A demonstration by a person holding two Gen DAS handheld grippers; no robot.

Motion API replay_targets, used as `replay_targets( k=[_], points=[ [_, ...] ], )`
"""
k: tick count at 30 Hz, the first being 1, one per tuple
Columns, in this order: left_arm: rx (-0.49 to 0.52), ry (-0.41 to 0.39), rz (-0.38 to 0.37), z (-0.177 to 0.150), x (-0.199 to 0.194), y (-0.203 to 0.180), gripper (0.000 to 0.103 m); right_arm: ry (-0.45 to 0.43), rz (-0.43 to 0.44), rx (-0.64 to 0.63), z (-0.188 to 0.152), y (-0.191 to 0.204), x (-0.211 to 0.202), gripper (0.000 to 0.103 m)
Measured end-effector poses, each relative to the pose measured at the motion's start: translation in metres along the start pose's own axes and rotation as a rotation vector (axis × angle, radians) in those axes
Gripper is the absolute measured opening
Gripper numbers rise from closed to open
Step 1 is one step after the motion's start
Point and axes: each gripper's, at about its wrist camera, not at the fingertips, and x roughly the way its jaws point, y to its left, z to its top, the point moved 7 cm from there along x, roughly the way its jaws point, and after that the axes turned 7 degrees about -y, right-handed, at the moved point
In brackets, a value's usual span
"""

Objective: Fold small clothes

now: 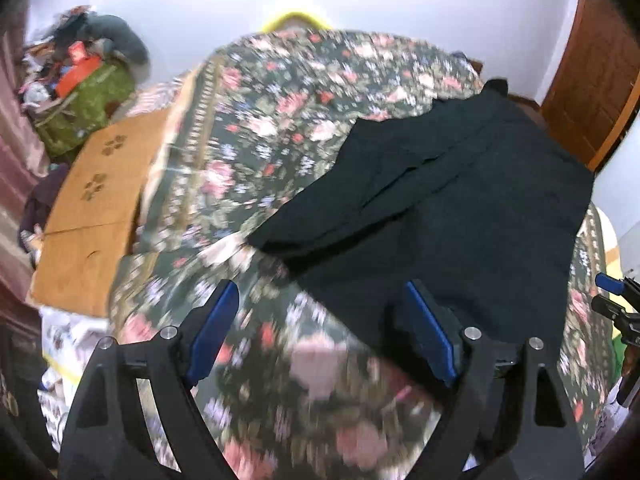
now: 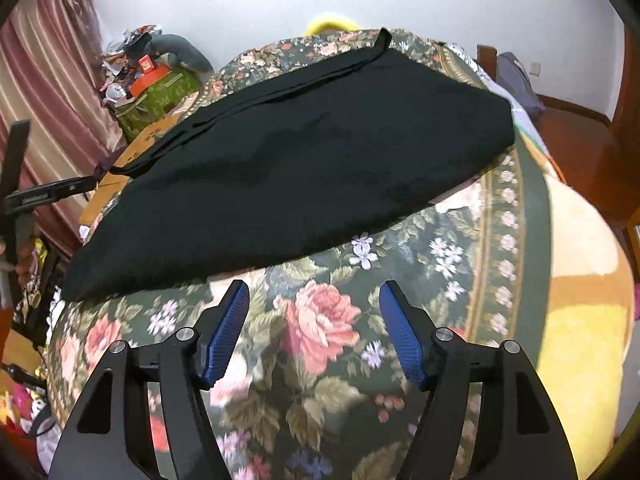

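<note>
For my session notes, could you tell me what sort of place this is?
Most likely a lived-in bedroom: a floral bedspread holds the black garment, with pink curtains and a wooden door around it.

Smeared by motion: floral bedspread (image 1: 304, 380) toward six o'clock. Cut off at three o'clock: other blue-padded black gripper (image 1: 616, 300).
</note>
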Motion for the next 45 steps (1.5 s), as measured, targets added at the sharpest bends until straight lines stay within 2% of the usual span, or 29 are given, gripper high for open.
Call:
replay_targets(
  k=[3,6,11,13,14,15,16,18,20,24,27,30,33,35,41,44,45],
  points=[
    [0.085,0.051,-0.001,0.012,0.042,-0.012,0.084,0.013,0.004,0.021,0.004,-0.002,0.015,0.065],
    [0.128,0.066,0.028,0.026,0.073,-0.019,0.084,0.024,0.001,0.039,0.006,-0.007,0.028,0.065],
    [0.138,0.016,-0.015,0.062,0.097,-0.031,0.084,-0.014,0.014,0.055,0.017,-0.012,0.036,0.065],
    [0.107,0.008,-0.069,0.074,0.105,-0.034,0.070,-0.026,0.020,0.062,0.019,-0.012,0.037,0.065],
    [0.090,0.018,-0.105,0.077,0.111,-0.036,0.047,-0.030,0.027,0.065,0.020,-0.012,0.037,0.065],
    [0.071,0.033,-0.125,0.079,0.117,-0.037,0.032,-0.036,0.031,0.065,0.021,-0.012,0.037,0.065],
    [0.051,0.030,-0.134,0.080,0.119,-0.037,0.027,-0.040,0.033,0.063,0.021,-0.012,0.037,0.065],
    [0.001,0.019,-0.165,0.079,0.116,-0.032,0.013,-0.042,0.038,0.060,0.023,-0.010,0.036,0.065],
    [-0.038,0.022,-0.171,0.075,0.113,-0.024,0.012,-0.042,0.039,0.059,0.025,-0.009,0.036,0.065],
    [-0.107,0.078,-0.106,0.046,0.099,0.003,0.011,-0.044,0.044,0.070,0.026,-0.006,0.031,0.065],
    [-0.177,0.162,-0.071,0.005,0.079,0.027,0.011,-0.042,0.060,0.080,0.021,0.000,0.023,0.065],
    [-0.210,0.224,-0.095,-0.032,0.052,0.032,0.010,-0.041,0.058,0.061,0.016,0.005,0.013,0.065],
    [-0.219,0.270,-0.165,-0.060,0.026,0.020,0.009,-0.046,0.055,0.042,0.012,0.012,-0.002,0.065],
    [-0.209,0.272,-0.198,-0.074,0.006,0.000,0.008,-0.049,0.054,0.037,0.009,0.015,-0.012,0.065],
    [-0.223,0.244,-0.350,-0.082,-0.031,-0.060,0.008,-0.021,0.033,-0.056,-0.005,0.031,-0.034,0.065],
    [-0.167,0.213,-0.329,-0.084,-0.039,-0.075,0.008,0.018,0.019,-0.126,-0.018,0.039,-0.032,0.065],
    [-0.115,0.182,-0.278,-0.086,-0.043,-0.075,0.008,0.034,0.017,-0.139,-0.023,0.040,-0.030,0.065]
  ],
)
